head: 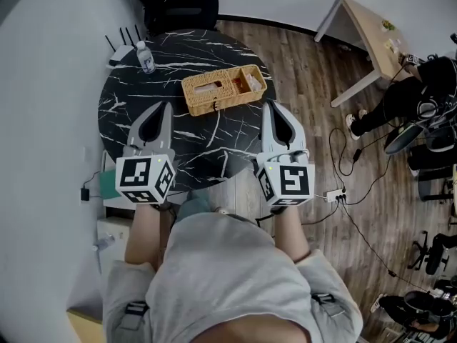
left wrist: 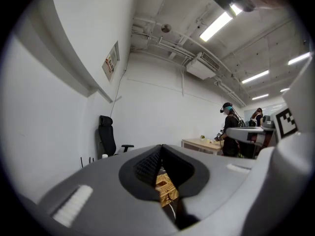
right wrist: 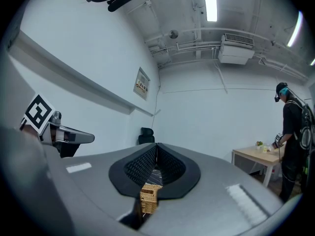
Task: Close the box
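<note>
Grey shirt (head: 221, 277) of the person fills the near edge of the head view, with both forearms reaching out to the two grippers. Left gripper (head: 166, 106) and right gripper (head: 269, 106) lie level over the near half of a round black marble table (head: 125, 109), each with its jaws pressed together and nothing between them. Between their tips and a little farther off sits the wicker box (head: 223, 88), touched by neither. Its left part shows a woven top with a slot; its right part faces up open. At the far left of the table stand a water bottle (head: 146, 57) and a router (head: 121, 51). An office chair (head: 187, 6) is beyond the table, and a wooden desk (head: 368, 31) is to the far right.

From the left gripper view, the jaws meet at their tips, and the box (left wrist: 166, 188) shows through the gap below them.

From the right gripper view, the jaws likewise meet, empty, with the box (right wrist: 149, 196) seen beneath them.
</note>
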Demonstrator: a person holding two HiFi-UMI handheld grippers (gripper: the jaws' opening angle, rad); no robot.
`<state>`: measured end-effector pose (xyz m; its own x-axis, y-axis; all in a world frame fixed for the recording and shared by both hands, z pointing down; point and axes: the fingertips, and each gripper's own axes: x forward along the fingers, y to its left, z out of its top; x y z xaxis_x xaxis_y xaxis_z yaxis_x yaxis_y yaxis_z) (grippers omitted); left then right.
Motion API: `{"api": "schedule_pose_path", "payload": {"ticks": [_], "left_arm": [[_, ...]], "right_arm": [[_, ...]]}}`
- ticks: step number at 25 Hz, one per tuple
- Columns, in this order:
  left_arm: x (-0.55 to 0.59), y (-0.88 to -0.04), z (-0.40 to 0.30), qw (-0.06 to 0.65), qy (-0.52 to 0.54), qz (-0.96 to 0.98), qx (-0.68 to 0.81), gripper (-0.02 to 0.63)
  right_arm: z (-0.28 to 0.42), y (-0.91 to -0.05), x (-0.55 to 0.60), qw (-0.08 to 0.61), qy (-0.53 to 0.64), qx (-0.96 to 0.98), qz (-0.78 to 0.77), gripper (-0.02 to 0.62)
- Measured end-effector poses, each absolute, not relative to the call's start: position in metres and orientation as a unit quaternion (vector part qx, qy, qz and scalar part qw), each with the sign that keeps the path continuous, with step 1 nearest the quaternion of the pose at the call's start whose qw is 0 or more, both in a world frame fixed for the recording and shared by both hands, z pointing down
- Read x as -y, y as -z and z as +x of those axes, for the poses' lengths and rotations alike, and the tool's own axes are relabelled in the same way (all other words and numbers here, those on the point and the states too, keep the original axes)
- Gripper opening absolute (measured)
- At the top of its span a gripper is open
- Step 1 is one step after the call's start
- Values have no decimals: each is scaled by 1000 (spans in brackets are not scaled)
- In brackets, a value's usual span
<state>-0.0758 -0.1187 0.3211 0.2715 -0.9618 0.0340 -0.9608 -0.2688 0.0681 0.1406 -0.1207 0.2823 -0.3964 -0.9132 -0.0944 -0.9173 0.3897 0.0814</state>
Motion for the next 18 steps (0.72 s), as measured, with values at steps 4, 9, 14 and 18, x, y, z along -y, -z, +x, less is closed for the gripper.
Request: {"api": "schedule_pose_path", "payload": {"ticks": [4, 9, 14, 18], "left_arm": [[109, -310, -72, 17, 16, 792, 610, 58], [98, -300, -65, 11, 32, 791, 611, 58], [89, -295, -60, -8, 39, 791, 611, 58], [82, -294, -57, -9, 42, 791, 610, 58]], "right_arm": [[149, -279, 113, 20, -63, -831, -552, 5], [159, -275, 104, 23, -68, -828, -555, 5], [166, -271, 95, 28, -73, -825, -560, 5], [168, -269, 86, 27, -79, -825, -560, 5]]}}
